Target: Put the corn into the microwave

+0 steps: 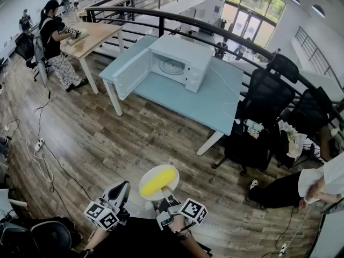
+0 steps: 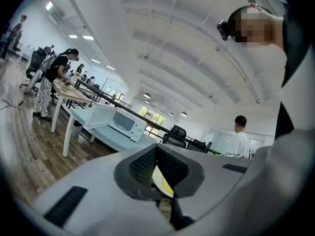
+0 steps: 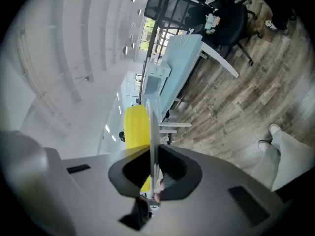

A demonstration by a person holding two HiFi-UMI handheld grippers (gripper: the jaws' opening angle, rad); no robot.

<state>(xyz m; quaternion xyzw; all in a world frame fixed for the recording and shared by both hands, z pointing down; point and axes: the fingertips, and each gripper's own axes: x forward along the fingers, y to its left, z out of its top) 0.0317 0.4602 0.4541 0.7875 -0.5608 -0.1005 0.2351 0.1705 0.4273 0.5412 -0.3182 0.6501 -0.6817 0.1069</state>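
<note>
A yellow corn cob (image 1: 159,181) lies on a small white plate (image 1: 146,190), carried low over the wooden floor. My right gripper (image 1: 167,198) is shut on the plate's near rim. In the right gripper view the plate (image 3: 153,127) runs edge-on between the jaws, with the corn (image 3: 135,124) on its left side. My left gripper (image 1: 122,188) hovers just left of the plate, shut and empty; its own view shows the plate (image 2: 160,181) beyond its tips (image 2: 157,168). The white microwave (image 1: 180,63) stands far ahead on a light-blue table (image 1: 215,104), its door (image 1: 130,72) swung open to the left.
Black office chairs (image 1: 269,98) stand right of the table. A seated person (image 1: 317,184) is at the right edge. Another person (image 1: 54,42) works at a wooden table (image 1: 88,36) at the far left. Cables (image 1: 40,144) trail on the floor at left. A dark railing (image 1: 215,28) runs behind the microwave.
</note>
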